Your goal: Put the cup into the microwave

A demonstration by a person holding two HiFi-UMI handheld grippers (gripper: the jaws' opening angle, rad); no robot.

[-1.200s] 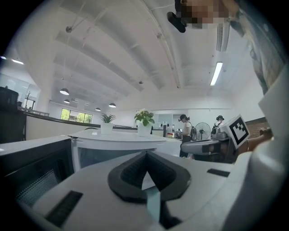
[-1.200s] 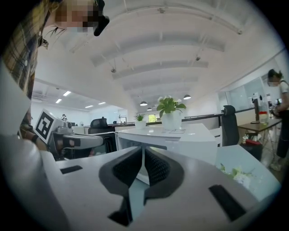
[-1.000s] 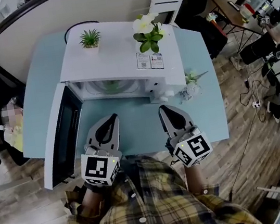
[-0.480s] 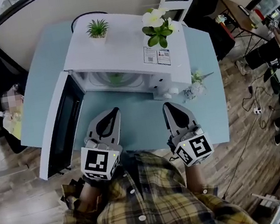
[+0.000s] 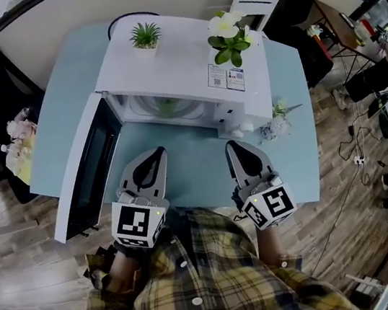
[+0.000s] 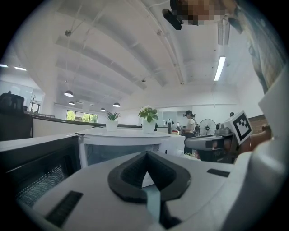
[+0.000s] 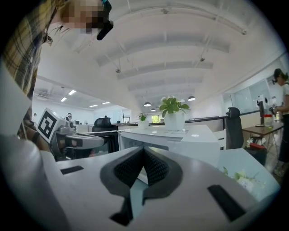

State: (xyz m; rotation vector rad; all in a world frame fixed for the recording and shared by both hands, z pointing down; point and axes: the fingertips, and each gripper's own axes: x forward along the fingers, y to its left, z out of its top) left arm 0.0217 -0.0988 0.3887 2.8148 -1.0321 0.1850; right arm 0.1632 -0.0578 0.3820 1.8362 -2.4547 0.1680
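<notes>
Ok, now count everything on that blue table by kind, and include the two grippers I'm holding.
Microwave: 1
Potted plants on top of it: 2, the green plant and the white-flowered plant
Flower sprig lying on the table: 1
Grippers: 2, the left gripper and the right gripper
Total: 6

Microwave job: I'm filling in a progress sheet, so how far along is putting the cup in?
Done: the microwave door stands open, and what may be the cup, small and greenish, sits inside; it is too small to be sure. In hand: nothing; the left gripper and right gripper are shut and empty in front of the microwave. Left: confirming that, perhaps shutting the door.
</notes>
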